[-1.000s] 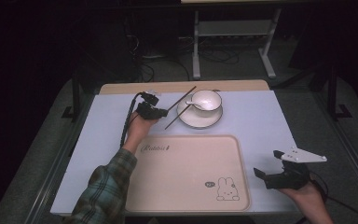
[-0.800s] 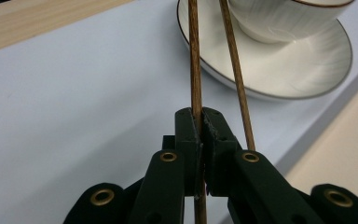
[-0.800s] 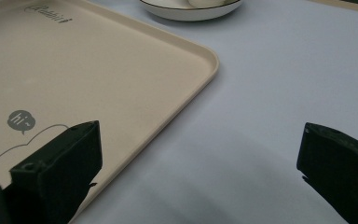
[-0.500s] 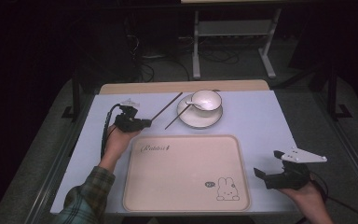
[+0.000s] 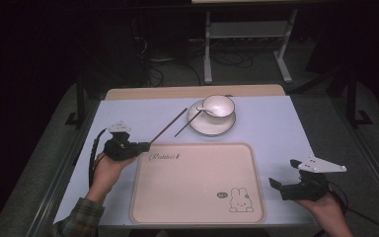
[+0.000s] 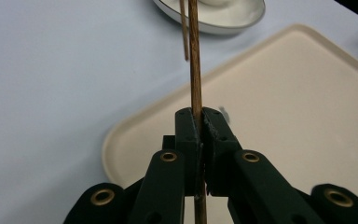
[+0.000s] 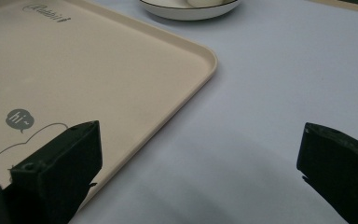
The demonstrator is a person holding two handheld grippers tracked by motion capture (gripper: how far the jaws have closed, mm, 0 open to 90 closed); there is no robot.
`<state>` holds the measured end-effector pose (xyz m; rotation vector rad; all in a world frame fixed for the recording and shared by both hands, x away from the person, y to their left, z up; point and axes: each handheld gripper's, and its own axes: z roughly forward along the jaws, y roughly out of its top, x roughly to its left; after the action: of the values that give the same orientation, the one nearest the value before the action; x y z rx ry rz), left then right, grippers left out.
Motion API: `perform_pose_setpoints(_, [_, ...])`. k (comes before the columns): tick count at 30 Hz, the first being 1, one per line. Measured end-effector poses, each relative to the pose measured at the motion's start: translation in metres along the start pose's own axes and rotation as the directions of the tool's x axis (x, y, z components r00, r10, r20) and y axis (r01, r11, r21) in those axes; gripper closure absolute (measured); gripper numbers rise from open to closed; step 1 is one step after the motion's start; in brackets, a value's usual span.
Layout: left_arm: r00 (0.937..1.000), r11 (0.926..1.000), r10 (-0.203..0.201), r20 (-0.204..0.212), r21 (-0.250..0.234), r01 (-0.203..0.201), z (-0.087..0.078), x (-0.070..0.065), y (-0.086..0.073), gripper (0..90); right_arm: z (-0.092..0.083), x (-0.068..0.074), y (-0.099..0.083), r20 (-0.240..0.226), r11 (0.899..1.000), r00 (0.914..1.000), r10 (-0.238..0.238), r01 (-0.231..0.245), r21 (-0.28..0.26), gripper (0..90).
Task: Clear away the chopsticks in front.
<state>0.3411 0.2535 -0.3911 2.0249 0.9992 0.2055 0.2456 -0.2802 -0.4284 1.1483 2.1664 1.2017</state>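
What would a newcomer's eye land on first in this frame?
First the left gripper, shut on one brown chopstick at the tray's far left corner. Next the second chopstick, leaning on the saucer that holds a white cup farther back. The right gripper waits open at the tray's near right corner.

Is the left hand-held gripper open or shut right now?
Shut. The left hand-held gripper has its jaws pressed together on a wooden chopstick that runs between them.
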Motion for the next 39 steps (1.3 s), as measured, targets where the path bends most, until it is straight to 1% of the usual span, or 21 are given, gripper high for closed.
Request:
perform_pose_setpoints(4, [0.9999, 0.9999, 0.009, 0.015, 0.009, -0.009, -0.007, -0.013, -0.015, 85.3, 0.000, 0.000, 0.000, 0.002, 1.000, 1.0000, -0.001, 0.001, 0.002, 0.0])
perform_pose_setpoints(5, [0.9999, 0.9999, 0.009, 0.015, 0.009, -0.009, -0.007, -0.013, -0.015, 85.3, 0.000, 0.000, 0.000, 0.002, 1.000, 1.0000, -0.001, 0.001, 0.002, 0.0])
perform_pose_setpoints(6, [0.9997, 0.9998, 0.013, 0.020, 0.013, -0.013, -0.009, -0.018, -0.021, 85.3, 0.000, 0.000, 0.001, 0.002, 1.000, 1.0000, -0.003, 0.003, 0.001, 0.0])
perform_pose_setpoints(7, [0.9994, 0.9994, 0.020, 0.029, 0.026, -0.021, -0.009, -0.023, -0.026, 85.3, 0.001, 0.001, 0.001, 0.003, 1.000, 1.0000, -0.002, 0.002, 0.001, 0.0])
perform_pose_setpoints(8, [0.9994, 0.9994, 0.020, 0.029, 0.026, -0.021, -0.009, -0.023, -0.026, 85.3, 0.001, 0.001, 0.001, 0.003, 1.000, 1.0000, -0.002, 0.002, 0.001, 0.0])
perform_pose_setpoints(9, [0.9986, 0.9985, 0.028, 0.044, 0.047, -0.030, -0.006, -0.030, -0.033, 85.3, 0.001, 0.001, 0.001, 0.003, 1.000, 1.0000, -0.001, 0.001, 0.002, 0.0])
perform_pose_setpoints(11, [0.9977, 0.9972, 0.030, 0.060, 0.066, -0.034, -0.003, -0.036, -0.038, 85.3, 0.001, 0.001, 0.001, 0.004, 1.000, 1.0000, -0.004, 0.004, 0.004, 0.0])
perform_pose_setpoints(12, [0.9977, 0.9972, 0.030, 0.060, 0.066, -0.034, -0.003, -0.036, -0.038, 85.2, 0.001, 0.001, 0.001, 0.004, 1.000, 1.0000, -0.004, 0.004, 0.003, 0.0])
perform_pose_setpoints(14, [0.9969, 0.9946, 0.029, 0.073, 0.097, -0.036, 0.003, -0.042, -0.043, 85.2, 0.000, 0.001, 0.001, 0.004, 1.000, 1.0000, -0.003, 0.003, 0.003, 0.0])
perform_pose_setpoints(15, [0.9969, 0.9932, 0.035, 0.071, 0.109, -0.042, 0.006, -0.043, -0.045, 85.2, 0.000, 0.001, 0.001, 0.005, 1.000, 1.0000, -0.003, 0.003, 0.003, 0.0])
perform_pose_setpoints(16, [0.9969, 0.9932, 0.035, 0.071, 0.109, -0.042, 0.006, -0.043, -0.045, 85.2, 0.000, 0.001, 0.001, 0.005, 1.000, 1.0000, -0.003, 0.003, 0.003, 0.0])
perform_pose_setpoints(17, [0.9968, 0.9894, 0.047, 0.065, 0.134, -0.056, 0.010, -0.045, -0.046, 85.2, 0.000, 0.001, 0.001, 0.004, 1.000, 1.0000, -0.003, 0.003, 0.004, 0.0])
perform_pose_setpoints(19, [0.9965, 0.9859, 0.068, 0.050, 0.150, -0.075, 0.013, -0.048, -0.046, 85.2, 0.001, 0.001, 0.001, 0.004, 1.000, 1.0000, -0.003, 0.003, 0.005, 0.0])
perform_pose_setpoints(22, [0.9952, 0.9802, 0.093, 0.029, 0.173, -0.097, 0.016, -0.049, -0.047, 85.1, 0.001, 0.001, 0.001, 0.002, 1.000, 1.0000, -0.003, 0.003, 0.006, 0.0])
perform_pose_setpoints(25, [0.9939, 0.9744, 0.110, 0.004, 0.197, -0.109, 0.018, -0.048, -0.048, 85.0, 0.001, 0.001, 0.001, 0.002, 1.000, 1.0000, -0.002, 0.002, 0.006, 0.0])
perform_pose_setpoints(28, [0.9942, 0.9721, 0.107, 0.009, 0.209, -0.107, 0.021, -0.046, -0.050, 84.8, 0.001, 0.001, 0.001, 0.001, 1.000, 1.0000, -0.002, 0.002, 0.006, 0.0])
perform_pose_setpoints(31, [0.9941, 0.9669, 0.108, 0.012, 0.231, -0.108, 0.023, -0.045, -0.052, 84.6, 0.000, 0.002, 0.001, 0.000, 1.000, 1.0000, 0.000, 0.000, 0.004, 0.0])
perform_pose_setpoints(39, [0.9943, 0.9685, 0.105, 0.016, 0.225, -0.106, 0.023, -0.044, -0.052, 82.9, 0.000, 0.001, 0.001, 0.000, 1.000, 1.0000, 0.002, -0.002, 0.004, 0.0])
